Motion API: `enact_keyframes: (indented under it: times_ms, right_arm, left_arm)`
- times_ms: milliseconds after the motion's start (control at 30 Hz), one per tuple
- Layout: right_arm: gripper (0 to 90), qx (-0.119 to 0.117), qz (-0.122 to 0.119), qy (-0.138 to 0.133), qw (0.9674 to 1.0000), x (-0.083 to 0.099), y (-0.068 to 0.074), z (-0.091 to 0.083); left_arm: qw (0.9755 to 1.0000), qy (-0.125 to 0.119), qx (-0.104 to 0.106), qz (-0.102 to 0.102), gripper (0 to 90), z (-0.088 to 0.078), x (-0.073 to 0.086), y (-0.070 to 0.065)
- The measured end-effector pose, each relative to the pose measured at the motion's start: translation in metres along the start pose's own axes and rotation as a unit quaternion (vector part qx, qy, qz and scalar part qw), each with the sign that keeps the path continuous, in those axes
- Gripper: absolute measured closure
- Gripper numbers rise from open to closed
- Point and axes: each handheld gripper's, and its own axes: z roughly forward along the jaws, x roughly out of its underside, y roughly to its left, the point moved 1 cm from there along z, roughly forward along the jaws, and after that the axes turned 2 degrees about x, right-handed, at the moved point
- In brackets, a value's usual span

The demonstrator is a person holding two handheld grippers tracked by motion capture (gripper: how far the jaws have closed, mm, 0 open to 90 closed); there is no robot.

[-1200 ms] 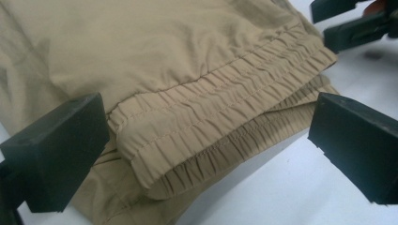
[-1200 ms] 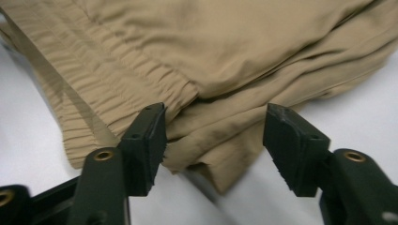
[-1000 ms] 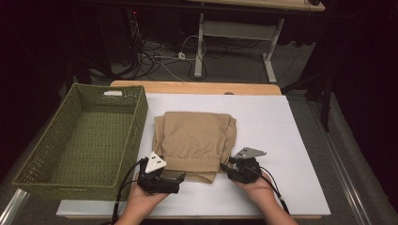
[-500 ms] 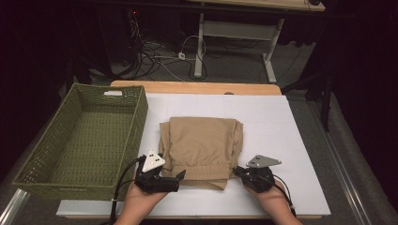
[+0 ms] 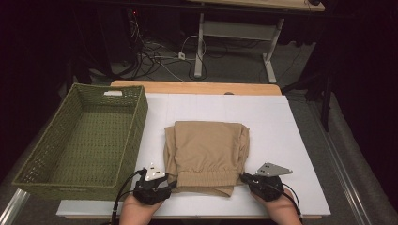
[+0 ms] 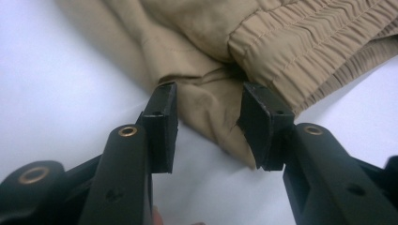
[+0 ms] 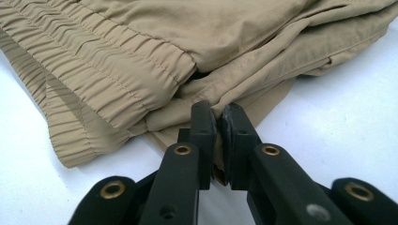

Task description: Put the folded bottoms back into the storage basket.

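Note:
Folded tan trousers (image 5: 204, 152) with an elastic waistband lie mid-table on the white sheet (image 5: 281, 122). My left gripper (image 5: 171, 183) is at their near-left corner. In the left gripper view its jaws (image 6: 211, 122) have just been closing and stand apart, with a corner of the tan cloth (image 6: 206, 98) between the pads but not pinched. My right gripper (image 5: 244, 177) is at the near-right corner. In the right gripper view it (image 7: 218, 136) is shut on a thin edge of the trousers (image 7: 187, 28), below the gathered waistband.
A green woven basket (image 5: 136, 136) stands empty at the left of the table, its right wall close to the trousers. The wooden table edge (image 5: 197, 87) runs along the far side. Bare white sheet lies to the right of the trousers.
My right gripper has slid to the right along the trousers' near edge, and the near fold now lies flat. The left gripper's jaws have narrowed around the cloth corner.

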Motion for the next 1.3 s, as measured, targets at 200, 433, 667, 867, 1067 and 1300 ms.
enact_keyframes:
  times_ms: [200, 433, 667, 867, 1067, 1300]
  right_arm:
    - [85.7, 0.005, -0.004, 0.0, 1.0, 0.001, 0.002, 0.001]
    - [85.8, 0.001, -0.006, -0.002, 1.0, 0.003, 0.005, -0.001]
    - [81.9, -0.013, -0.016, -0.001, 0.9998, 0.011, 0.021, -0.012]
    - [67.1, -0.021, 0.0, -0.03, 0.9993, 0.008, 0.014, -0.022]
    - [41.0, -0.008, 0.018, -0.086, 0.9961, 0.004, -0.002, -0.032]
    - [9.2, 0.032, 0.047, -0.143, 0.9881, 0.007, -0.029, -0.036]
  left_arm:
    - [0.9998, 0.006, -0.001, 0.019, 81.4, 0.002, 0.0, -0.001]
    - [0.9994, 0.011, 0.002, 0.032, 88.0, -0.004, 0.001, -0.001]
    - [0.9994, 0.005, 0.01, 0.034, 87.5, -0.019, 0.012, -0.003]
    - [0.9985, -0.039, 0.007, 0.039, 70.6, -0.026, 0.008, -0.007]
    - [0.9934, -0.107, 0.001, 0.041, 43.1, -0.036, 0.004, -0.009]
    - [0.9889, -0.142, 0.041, 0.018, 12.6, -0.042, -0.023, -0.003]
